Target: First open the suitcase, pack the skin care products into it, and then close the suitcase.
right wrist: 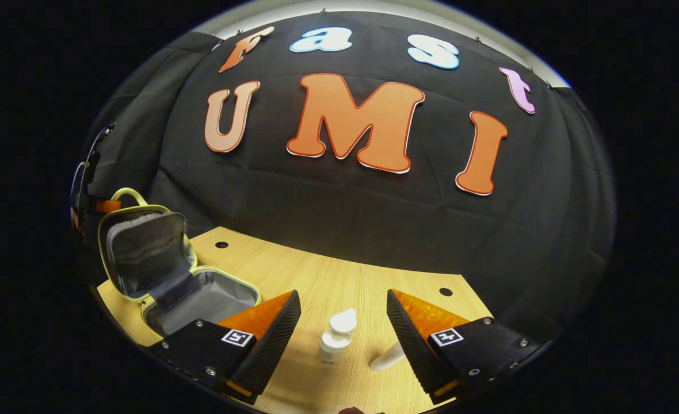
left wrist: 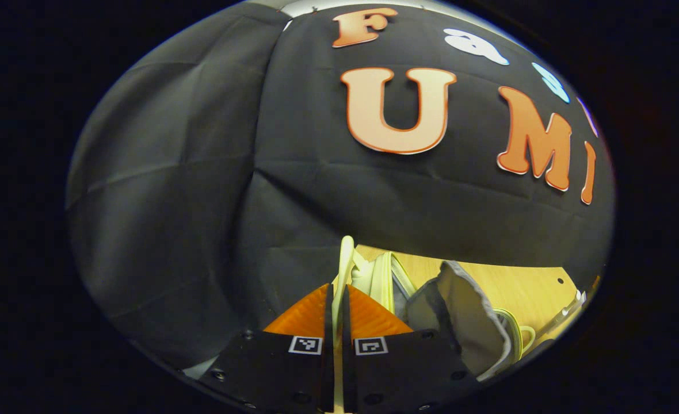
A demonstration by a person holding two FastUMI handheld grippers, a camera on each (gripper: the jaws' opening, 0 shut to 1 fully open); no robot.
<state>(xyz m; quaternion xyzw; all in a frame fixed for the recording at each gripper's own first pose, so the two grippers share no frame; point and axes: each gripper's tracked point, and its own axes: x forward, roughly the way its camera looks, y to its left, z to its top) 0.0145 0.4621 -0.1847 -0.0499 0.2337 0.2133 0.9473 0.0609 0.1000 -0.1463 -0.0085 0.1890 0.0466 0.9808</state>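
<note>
Left gripper (left wrist: pixel 337 296): fingers drawn together on the pale yellow handle (left wrist: pixel 345 259) of the suitcase, pinching it from both sides.
Suitcase (right wrist: pixel 161 270): stands open at the left end of the wooden table (right wrist: pixel 328 276), lid upright, grey lining showing, yellow trim round the rim.
Right gripper (right wrist: pixel 344 313): jaws spread wide above the table, holding nothing.
Pump bottle (right wrist: pixel 336 336): white, upright on the table between the spread fingers, touching neither.
Tube (right wrist: pixel 386 359): white, lying just right of the bottle, beside the right-hand finger.
</note>
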